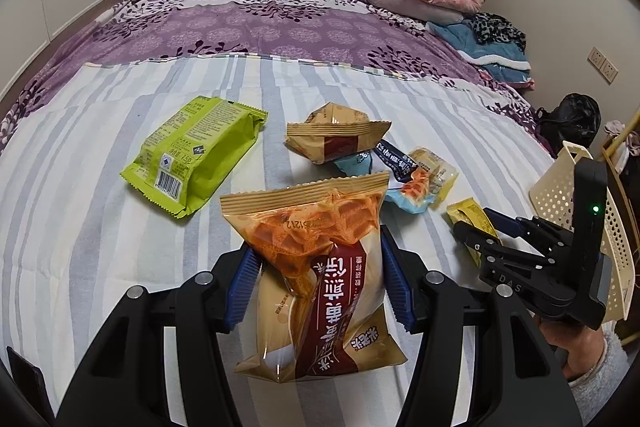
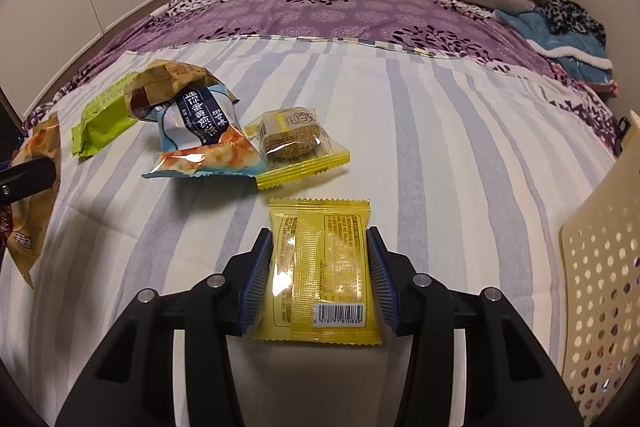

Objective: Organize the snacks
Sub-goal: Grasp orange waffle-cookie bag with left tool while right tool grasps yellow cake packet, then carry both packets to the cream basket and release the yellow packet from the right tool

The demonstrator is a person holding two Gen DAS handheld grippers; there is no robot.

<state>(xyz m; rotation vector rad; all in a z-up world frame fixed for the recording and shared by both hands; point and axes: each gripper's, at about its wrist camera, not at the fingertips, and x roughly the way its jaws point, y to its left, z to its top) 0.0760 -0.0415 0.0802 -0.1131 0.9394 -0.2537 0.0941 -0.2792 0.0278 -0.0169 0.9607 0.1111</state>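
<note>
Right hand-held gripper [image 2: 320, 279] pinches yellow packet [image 2: 320, 267] between its pads.

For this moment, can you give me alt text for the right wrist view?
The right gripper is shut on a flat yellow packet lying on the striped sheet of a bed. Behind it lie a clear-topped yellow packet, a blue bag and a green bag; a perforated cream basket stands at the right edge.

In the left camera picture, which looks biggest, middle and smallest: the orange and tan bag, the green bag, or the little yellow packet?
1. Orange and tan bag, though it is nearest the camera.
2. Green bag.
3. Yellow packet, partly hidden by the right gripper.
</note>
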